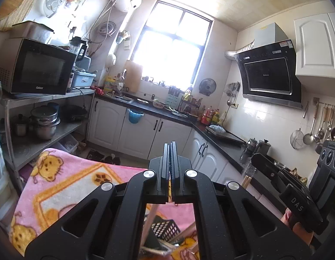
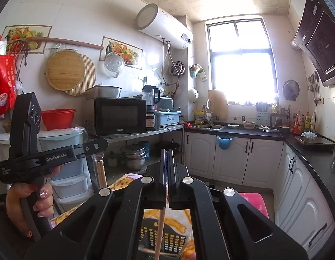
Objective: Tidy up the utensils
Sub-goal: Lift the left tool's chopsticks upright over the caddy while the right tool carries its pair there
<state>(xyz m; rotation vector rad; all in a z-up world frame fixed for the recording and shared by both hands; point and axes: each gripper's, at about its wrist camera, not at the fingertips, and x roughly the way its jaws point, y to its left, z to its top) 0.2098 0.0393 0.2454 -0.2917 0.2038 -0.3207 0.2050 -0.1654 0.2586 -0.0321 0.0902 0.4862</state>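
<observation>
1. Fingers (image 1: 165, 162) of the left gripper (image 1: 170, 146) are pressed fully together. Seen from the right wrist, they pinch the top of two pale chopsticks (image 2: 101, 173), which hang straight down below the tips.
2. The right gripper (image 2: 166, 151) is closed just as tight on a chopstick (image 2: 161, 227). At least one shows, running down from the fingers toward the basket (image 2: 167, 240). Whether a second hides behind it I cannot tell.
3. Both loads hang in the air above a black basket, which sits on a pink blanket (image 1: 70, 184).
4. Handling, as I judge it: the sticks are light, stiff and slender, of smooth pale wood or bamboo. Weight is no worry, but a thin smooth shaft can pivot or slide in a pinch.
5. The hold is near the upper end, so the long free length can swing. A hold nearer the middle would steady them, though the end hold suits dropping them in tip-first.
6. The basket is hard plastic with a square-holed grid wall, probably light enough to tip if a stick pushes its rim. A tip could also catch in a hole.
7. The blanket is soft fleece with a cartoon print, and it gives the basket a yielding, uneven footing.
</observation>
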